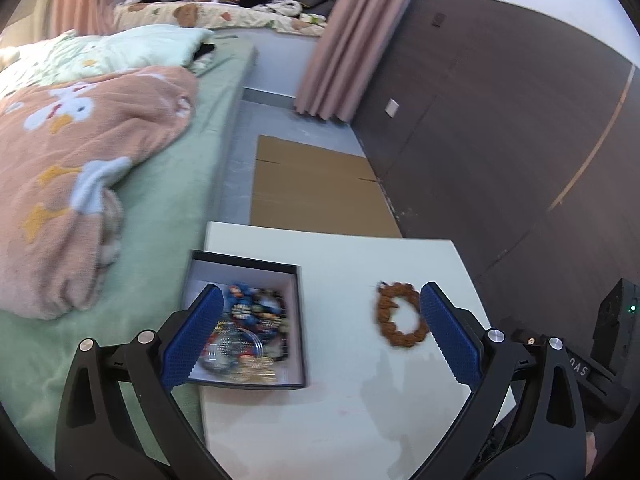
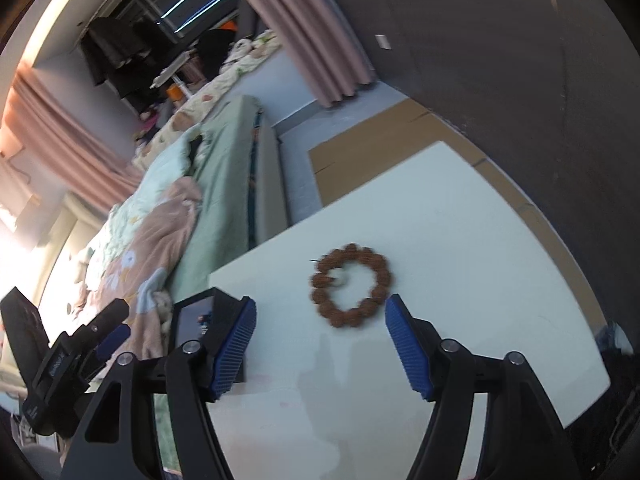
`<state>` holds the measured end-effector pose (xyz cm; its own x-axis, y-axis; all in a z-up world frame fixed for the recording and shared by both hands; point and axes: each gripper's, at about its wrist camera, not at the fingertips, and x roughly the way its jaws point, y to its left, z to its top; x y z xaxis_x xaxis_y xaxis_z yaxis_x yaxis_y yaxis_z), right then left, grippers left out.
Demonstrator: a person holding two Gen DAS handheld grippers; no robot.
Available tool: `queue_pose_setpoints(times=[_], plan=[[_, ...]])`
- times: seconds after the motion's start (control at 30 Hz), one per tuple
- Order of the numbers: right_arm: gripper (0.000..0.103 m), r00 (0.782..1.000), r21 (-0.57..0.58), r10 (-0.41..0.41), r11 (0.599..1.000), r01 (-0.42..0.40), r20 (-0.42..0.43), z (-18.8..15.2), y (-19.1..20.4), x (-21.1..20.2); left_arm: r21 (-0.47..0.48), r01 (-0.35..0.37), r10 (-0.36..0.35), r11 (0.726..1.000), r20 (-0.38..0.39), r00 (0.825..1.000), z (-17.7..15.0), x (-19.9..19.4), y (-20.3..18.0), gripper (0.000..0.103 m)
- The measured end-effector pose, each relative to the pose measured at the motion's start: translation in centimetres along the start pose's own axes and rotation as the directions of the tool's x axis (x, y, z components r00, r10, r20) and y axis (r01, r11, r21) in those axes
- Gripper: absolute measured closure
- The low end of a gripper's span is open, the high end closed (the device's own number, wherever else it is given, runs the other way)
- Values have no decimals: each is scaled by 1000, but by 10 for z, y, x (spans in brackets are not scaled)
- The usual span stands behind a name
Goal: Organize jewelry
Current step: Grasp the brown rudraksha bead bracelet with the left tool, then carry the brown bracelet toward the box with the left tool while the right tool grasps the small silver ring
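Observation:
A brown beaded bracelet (image 1: 400, 316) lies flat on the white table (image 1: 340, 420). It also shows in the right wrist view (image 2: 352, 290) on the table (image 2: 460, 280). A dark open box (image 1: 296, 300) at the table's left edge holds several mixed pieces of jewelry (image 1: 248, 336); its corner shows in the right wrist view (image 2: 196, 316). My left gripper (image 1: 320, 312) is open and empty above the table, between box and bracelet. My right gripper (image 2: 320, 320) is open and empty, just short of the bracelet. The left gripper's body shows at the left of the right wrist view (image 2: 72, 352).
A bed with green sheet (image 1: 180, 200) and pink blanket (image 1: 80, 160) stands left of the table. Flat cardboard (image 1: 312, 188) lies on the floor beyond it. A dark wall (image 1: 500, 120) runs along the right, with pink curtains (image 1: 332, 40) behind.

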<state>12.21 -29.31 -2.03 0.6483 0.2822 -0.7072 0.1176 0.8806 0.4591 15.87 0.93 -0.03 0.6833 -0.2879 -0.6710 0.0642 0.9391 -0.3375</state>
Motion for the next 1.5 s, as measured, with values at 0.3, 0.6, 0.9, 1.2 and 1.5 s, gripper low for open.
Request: queue_pose_setpoints(times=[0.3, 0.6, 0.9, 1.2, 1.5], plan=[[13, 996, 87, -94, 992, 94, -2, 5, -52, -4, 105, 4, 3, 994, -70, 998, -16, 43, -52, 5], [8, 998, 161, -52, 985, 57, -36, 23, -94, 1, 137, 2, 16, 991, -130, 991, -25, 84, -76, 5], [8, 998, 189, -47, 981, 54, -38, 37, -108, 7, 145, -14, 47, 989, -227, 973, -35, 141, -85, 23], [8, 998, 175, -51, 983, 58, -44, 46, -104, 18, 221, -74, 133, 972, -265, 955, -48, 174, -92, 66], [12, 995, 132, -70, 988, 78, -68, 48, -95, 29, 114, 50, -22, 992, -239, 971, -34, 149, -80, 85]])
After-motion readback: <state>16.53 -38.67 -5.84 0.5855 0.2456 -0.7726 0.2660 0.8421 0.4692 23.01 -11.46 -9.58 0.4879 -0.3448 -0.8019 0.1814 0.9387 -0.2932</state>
